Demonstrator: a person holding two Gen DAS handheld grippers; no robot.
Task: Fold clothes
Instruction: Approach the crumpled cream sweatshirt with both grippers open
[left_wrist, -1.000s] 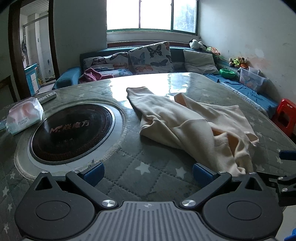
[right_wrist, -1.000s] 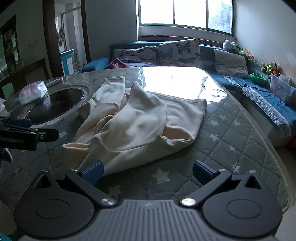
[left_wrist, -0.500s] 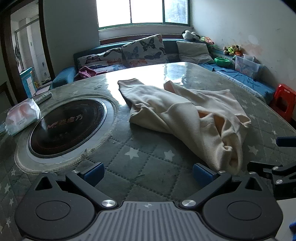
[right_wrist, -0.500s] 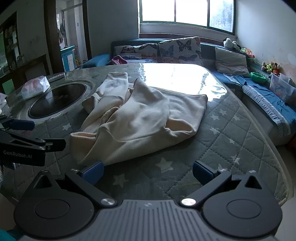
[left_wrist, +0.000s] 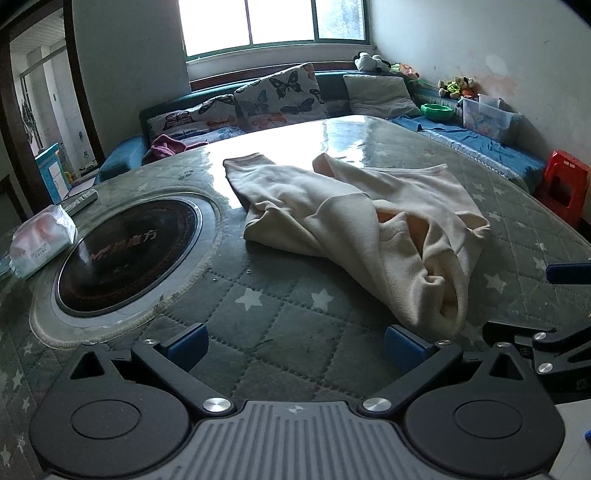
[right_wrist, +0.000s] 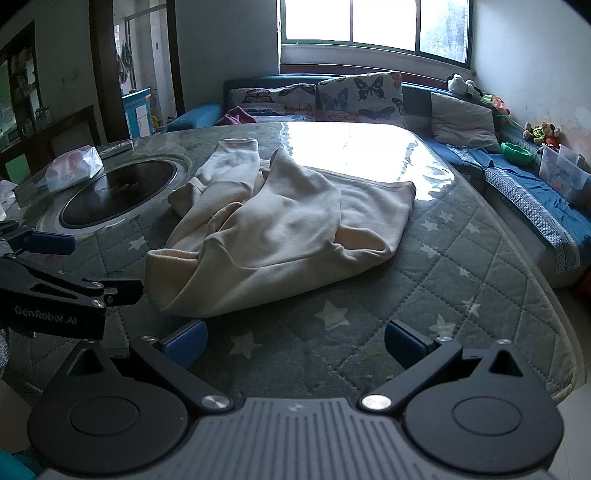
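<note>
A cream fleece garment (left_wrist: 373, 221) lies crumpled on the quilted grey-green table cover (left_wrist: 280, 325), one sleeve stretched toward the far side. In the right wrist view the same garment (right_wrist: 280, 229) bunches up just beyond my fingers. My left gripper (left_wrist: 295, 345) hovers open over bare quilt, with the garment's near fold by its right fingertip. My right gripper (right_wrist: 293, 341) is open too, nothing between its blue pads, the garment's hem just ahead on the left. Each gripper shows at the edge of the other's view.
A round black cooktop (left_wrist: 125, 251) is set into the table on the left, with a tissue pack (left_wrist: 40, 236) beside it. A sofa with butterfly cushions (left_wrist: 277, 96) runs behind the table. A red stool (left_wrist: 561, 184) stands at the right. The table edge (right_wrist: 554, 332) curves near my right gripper.
Both grippers have drawn back toward the near table edge and risen slightly, so the garment sits farther ahead. The garment has not moved.
</note>
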